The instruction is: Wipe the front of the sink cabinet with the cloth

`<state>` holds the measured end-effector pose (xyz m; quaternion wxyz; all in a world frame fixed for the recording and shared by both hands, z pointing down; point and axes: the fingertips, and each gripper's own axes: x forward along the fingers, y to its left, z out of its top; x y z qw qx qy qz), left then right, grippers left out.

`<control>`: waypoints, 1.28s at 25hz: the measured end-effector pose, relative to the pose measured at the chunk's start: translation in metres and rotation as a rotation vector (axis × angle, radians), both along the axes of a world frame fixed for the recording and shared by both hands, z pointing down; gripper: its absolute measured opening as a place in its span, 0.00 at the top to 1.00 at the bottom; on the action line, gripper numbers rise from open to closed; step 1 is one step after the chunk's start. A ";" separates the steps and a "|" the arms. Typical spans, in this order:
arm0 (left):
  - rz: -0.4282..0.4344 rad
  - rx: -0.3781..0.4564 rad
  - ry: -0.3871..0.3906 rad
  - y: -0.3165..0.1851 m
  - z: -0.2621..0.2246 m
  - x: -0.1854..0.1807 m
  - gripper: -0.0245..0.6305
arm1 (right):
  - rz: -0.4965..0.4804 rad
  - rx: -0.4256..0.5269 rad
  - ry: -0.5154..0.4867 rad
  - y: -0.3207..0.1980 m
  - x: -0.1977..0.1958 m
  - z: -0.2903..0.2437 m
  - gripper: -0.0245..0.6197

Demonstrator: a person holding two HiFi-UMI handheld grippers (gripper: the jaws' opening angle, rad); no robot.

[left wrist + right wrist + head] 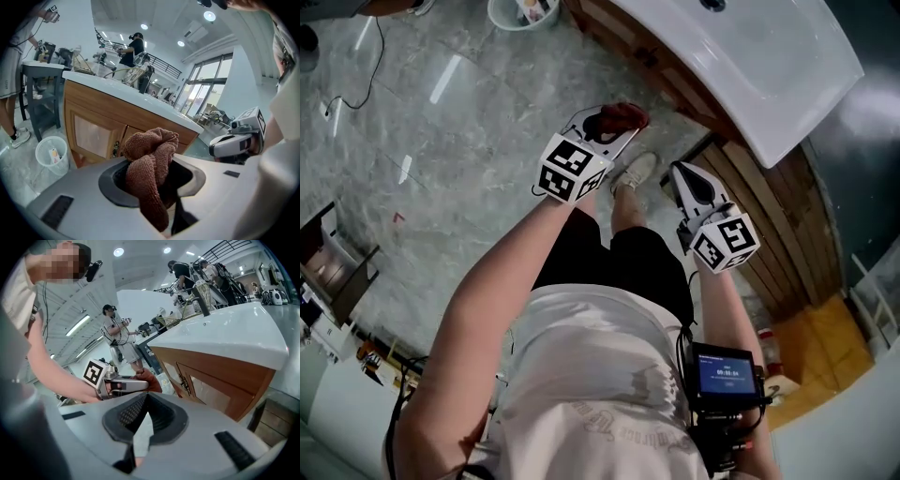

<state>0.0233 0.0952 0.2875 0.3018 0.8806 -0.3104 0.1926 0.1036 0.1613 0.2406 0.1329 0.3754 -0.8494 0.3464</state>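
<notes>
left tool (pixel 157 197) is clamping the cloth (pixel 149 159) clear of the cabinet front (pixel 93 131); right tool (pixel 142 425) is sitting closed, empty; wiping apparently unstarted.

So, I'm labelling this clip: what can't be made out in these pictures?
Cloth: lower end hidden between the jaws of the left gripper, left gripper view.
Cabinet doors: head view, the sink overhangs them.
Bin contents: too small, left gripper view.
Screen readout: too small, head view.
</notes>
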 end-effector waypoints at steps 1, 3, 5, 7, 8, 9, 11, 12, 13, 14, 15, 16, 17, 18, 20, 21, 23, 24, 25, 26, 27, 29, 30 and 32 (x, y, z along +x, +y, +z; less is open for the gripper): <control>-0.010 0.003 0.002 -0.003 0.004 0.001 0.72 | -0.007 -0.004 -0.004 -0.001 -0.001 0.005 0.94; -0.032 0.008 0.009 -0.009 0.010 0.005 0.72 | -0.023 -0.013 -0.011 0.001 0.000 0.016 0.94; -0.058 0.016 0.021 -0.015 0.014 0.010 0.72 | -0.037 -0.021 -0.016 0.005 0.004 0.026 0.94; -0.085 0.024 0.032 -0.020 0.017 0.015 0.72 | -0.043 -0.033 -0.021 0.008 0.007 0.031 0.94; -0.098 0.029 0.036 -0.023 0.019 0.016 0.72 | -0.043 -0.038 -0.024 0.009 0.008 0.033 0.94; -0.109 0.035 0.038 -0.027 0.020 0.017 0.72 | -0.043 -0.041 -0.028 0.009 0.009 0.036 0.94; -0.127 0.048 0.040 -0.037 0.026 0.018 0.72 | -0.038 -0.041 -0.036 0.007 0.011 0.043 0.94; -0.134 0.055 0.040 -0.041 0.030 0.021 0.72 | -0.036 -0.043 -0.039 0.006 0.013 0.050 0.94; -0.140 0.061 0.038 -0.044 0.035 0.024 0.72 | -0.035 -0.046 -0.042 0.006 0.017 0.058 0.94; -0.143 0.068 0.035 -0.047 0.043 0.029 0.72 | -0.034 -0.050 -0.046 0.007 0.022 0.069 0.94; -0.146 0.077 0.033 -0.050 0.051 0.036 0.72 | -0.034 -0.053 -0.050 0.007 0.028 0.080 0.94; -0.148 0.087 0.033 -0.054 0.058 0.042 0.72 | -0.033 -0.053 -0.054 0.006 0.033 0.091 0.94; -0.151 0.097 0.034 -0.059 0.062 0.048 0.72 | -0.032 -0.051 -0.058 0.006 0.038 0.098 0.94; -0.154 0.108 0.032 -0.064 0.063 0.052 0.72 | -0.031 -0.050 -0.061 0.005 0.041 0.102 0.94; -0.163 0.135 0.017 -0.074 0.058 0.056 0.72 | -0.031 -0.050 -0.065 0.005 0.043 0.103 0.94; -0.170 0.150 0.011 -0.079 0.053 0.057 0.72 | -0.030 -0.049 -0.067 0.005 0.044 0.102 0.94; -0.191 0.179 0.011 -0.089 0.042 0.058 0.72 | -0.027 -0.051 -0.074 0.008 0.045 0.102 0.94; -0.205 0.192 0.007 -0.095 0.037 0.057 0.72 | -0.025 -0.054 -0.079 0.009 0.045 0.102 0.94; -0.223 0.205 -0.003 -0.102 0.032 0.054 0.72 | -0.026 -0.059 -0.085 0.011 0.045 0.102 0.94; -0.244 0.218 -0.019 -0.109 0.028 0.049 0.72 | -0.027 -0.064 -0.090 0.013 0.043 0.103 0.94; -0.264 0.230 -0.038 -0.116 0.025 0.044 0.72 | -0.029 -0.068 -0.094 0.014 0.041 0.103 0.94; -0.289 0.247 -0.074 -0.127 0.022 0.038 0.72 | -0.028 -0.075 -0.099 0.016 0.038 0.104 0.94; -0.293 0.254 -0.089 -0.130 0.022 0.037 0.72 | -0.024 -0.078 -0.102 0.017 0.038 0.104 0.94; -0.302 0.262 -0.104 -0.131 0.024 0.038 0.72 | -0.012 -0.081 -0.106 0.018 0.042 0.107 0.94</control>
